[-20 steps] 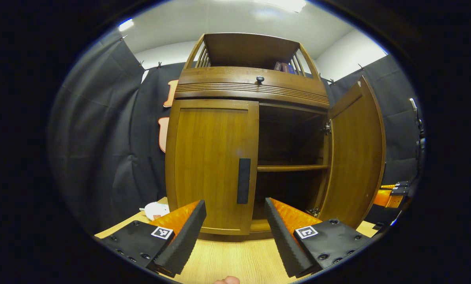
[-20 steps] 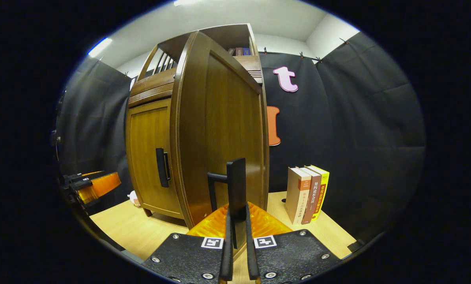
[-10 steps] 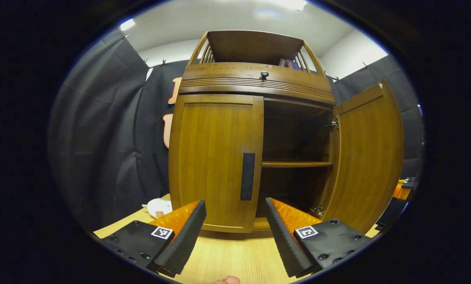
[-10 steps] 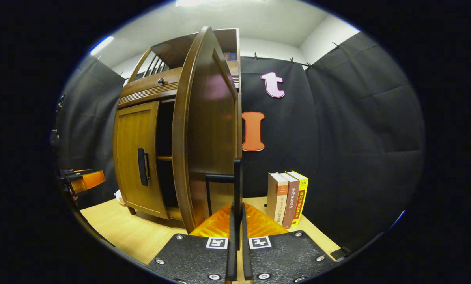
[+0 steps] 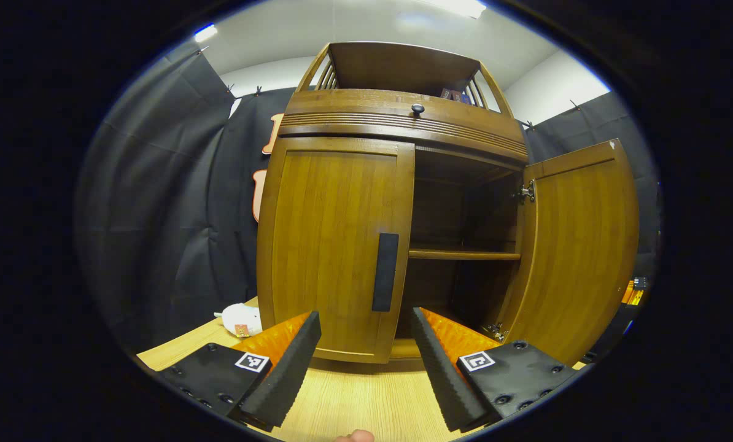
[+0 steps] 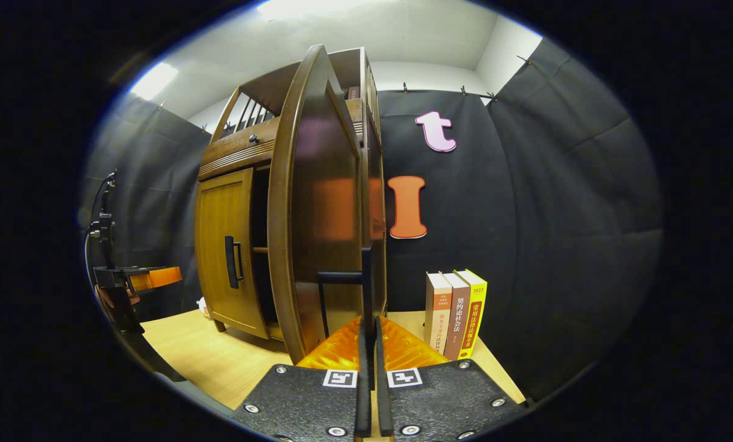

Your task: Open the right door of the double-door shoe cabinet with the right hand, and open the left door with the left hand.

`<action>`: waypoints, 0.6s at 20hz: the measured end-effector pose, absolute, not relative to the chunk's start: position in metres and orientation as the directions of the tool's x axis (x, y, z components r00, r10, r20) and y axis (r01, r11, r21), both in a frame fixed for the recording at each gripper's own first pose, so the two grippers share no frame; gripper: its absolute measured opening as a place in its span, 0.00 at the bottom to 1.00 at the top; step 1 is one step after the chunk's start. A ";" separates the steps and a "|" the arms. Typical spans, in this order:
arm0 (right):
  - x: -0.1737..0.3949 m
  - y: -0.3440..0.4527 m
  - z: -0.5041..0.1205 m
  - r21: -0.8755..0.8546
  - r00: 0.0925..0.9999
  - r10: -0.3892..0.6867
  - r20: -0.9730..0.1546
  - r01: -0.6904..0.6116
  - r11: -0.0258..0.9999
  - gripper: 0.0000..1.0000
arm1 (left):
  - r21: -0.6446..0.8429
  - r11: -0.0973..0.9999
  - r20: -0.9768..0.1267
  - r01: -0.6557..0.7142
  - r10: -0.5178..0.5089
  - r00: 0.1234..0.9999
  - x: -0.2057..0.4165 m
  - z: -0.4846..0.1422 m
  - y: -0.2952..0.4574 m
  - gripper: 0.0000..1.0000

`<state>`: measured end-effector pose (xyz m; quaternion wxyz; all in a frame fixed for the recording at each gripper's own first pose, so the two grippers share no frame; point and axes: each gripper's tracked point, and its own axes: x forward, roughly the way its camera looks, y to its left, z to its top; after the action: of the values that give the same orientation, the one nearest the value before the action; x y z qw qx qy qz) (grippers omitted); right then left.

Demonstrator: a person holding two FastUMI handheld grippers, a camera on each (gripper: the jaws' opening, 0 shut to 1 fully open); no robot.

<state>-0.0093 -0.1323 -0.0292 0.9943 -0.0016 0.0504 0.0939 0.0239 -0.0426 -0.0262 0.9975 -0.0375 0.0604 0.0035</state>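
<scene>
My right gripper point(image 6: 369, 344) pinches the right door's handle point(image 6: 366, 288), that door point(image 5: 578, 245) swung wide. My left gripper point(image 5: 366, 356) hangs spread just before the closed left door point(image 5: 333, 245). I'd clamp its rigid vertical handle point(image 5: 385, 272); stiff wood, should swing lightly.

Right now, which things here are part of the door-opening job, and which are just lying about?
Part of the job: shoe cabinet, right door, left door, left door's handle, left gripper, right gripper.

Lying about: three books, white object.
</scene>
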 end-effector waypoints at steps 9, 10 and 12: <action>-0.044 -0.144 -0.044 -0.049 0.983 0.122 -0.138 -0.130 0.990 0.10 | -0.066 0.998 -0.111 -0.001 -0.006 0.994 0.043 -0.026 -0.050 0.94; -0.050 -0.146 -0.044 -0.044 0.985 0.104 -0.137 -0.111 0.993 0.10 | -0.065 0.998 -0.111 0.004 -0.011 0.994 0.047 -0.025 -0.051 0.94; -0.059 -0.152 -0.037 -0.038 0.992 0.054 -0.116 -0.059 0.998 0.11 | -0.113 0.993 -0.126 0.033 -0.047 0.991 0.055 -0.022 -0.060 0.96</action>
<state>-0.0587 -0.1517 -0.0370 0.9977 -0.0205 0.0575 0.0285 0.0554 -0.0599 -0.0225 0.9962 -0.0552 0.0644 -0.0201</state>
